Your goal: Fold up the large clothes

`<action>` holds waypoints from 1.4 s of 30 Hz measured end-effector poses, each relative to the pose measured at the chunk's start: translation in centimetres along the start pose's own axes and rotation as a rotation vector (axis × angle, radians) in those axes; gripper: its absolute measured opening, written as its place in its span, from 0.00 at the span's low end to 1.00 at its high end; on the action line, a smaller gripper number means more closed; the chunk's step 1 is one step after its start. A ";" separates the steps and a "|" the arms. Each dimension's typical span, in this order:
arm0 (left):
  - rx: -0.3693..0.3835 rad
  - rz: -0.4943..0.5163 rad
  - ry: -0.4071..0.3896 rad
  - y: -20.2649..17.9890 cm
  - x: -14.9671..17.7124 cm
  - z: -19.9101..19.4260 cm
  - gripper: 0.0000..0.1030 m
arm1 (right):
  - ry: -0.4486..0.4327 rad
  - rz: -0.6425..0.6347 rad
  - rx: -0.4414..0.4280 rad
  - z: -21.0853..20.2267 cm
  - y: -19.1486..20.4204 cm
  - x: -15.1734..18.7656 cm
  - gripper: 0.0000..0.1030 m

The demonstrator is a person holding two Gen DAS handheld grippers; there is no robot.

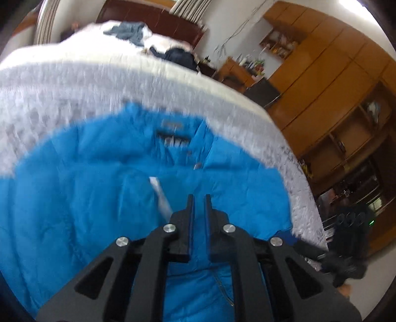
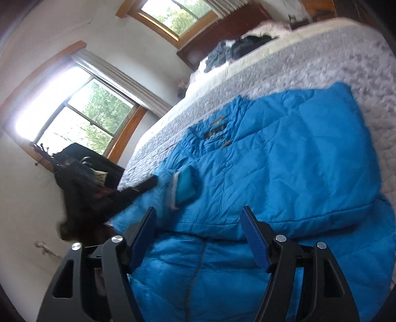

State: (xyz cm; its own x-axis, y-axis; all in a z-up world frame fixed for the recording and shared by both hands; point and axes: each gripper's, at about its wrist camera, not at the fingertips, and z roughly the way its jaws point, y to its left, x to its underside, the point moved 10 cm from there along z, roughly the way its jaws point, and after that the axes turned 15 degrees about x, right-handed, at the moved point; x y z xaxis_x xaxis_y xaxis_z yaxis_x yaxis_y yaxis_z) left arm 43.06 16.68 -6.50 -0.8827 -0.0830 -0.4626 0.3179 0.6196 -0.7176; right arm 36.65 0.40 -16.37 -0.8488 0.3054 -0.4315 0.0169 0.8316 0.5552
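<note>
Quilted puffy blue jacket [image 2: 284, 158], grey bedspread [image 2: 321, 64]

Grey quilted bedspread [image 2: 321, 64], dark clothes heaped [image 1: 128, 31] near a wooden headboard [image 1: 158, 17], wooden cabinets [image 1: 329, 81], curtained windows [image 2: 81, 111].

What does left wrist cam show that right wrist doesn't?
Left wrist only: orange-brown wooden wall cabinets with open shelves, and the left gripper, fingers nearly closed with a narrow gap, nothing visibly held.

Right wrist only: two wood-framed windows, a black bag beside the bed, and the right gripper, wide open.

Both: the bright blue quilted puffer jacket on the grey textured bedspread, dark clothes piled near the headboard.
</note>
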 end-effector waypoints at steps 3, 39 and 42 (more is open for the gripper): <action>0.044 -0.041 -0.102 0.7 -0.2 -2.1 0.79 | 0.093 0.039 -0.079 1.7 1.4 -0.4 0.70; 0.193 -0.213 -0.473 5.9 3.6 -23.8 0.88 | -0.142 -0.022 0.088 0.5 10.8 -11.1 0.13; 0.203 -0.201 -0.455 5.3 2.9 -22.9 0.88 | -0.213 -0.018 0.133 -2.6 9.0 -12.9 0.13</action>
State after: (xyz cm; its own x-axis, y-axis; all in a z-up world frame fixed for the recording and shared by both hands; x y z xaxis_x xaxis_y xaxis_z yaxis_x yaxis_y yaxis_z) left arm 34.22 37.57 0.24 -0.7081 -0.5421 -0.4525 0.2588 0.3969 -0.8806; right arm 46.33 2.72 -3.95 -0.7194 0.3695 -0.5882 0.0845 0.8870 0.4539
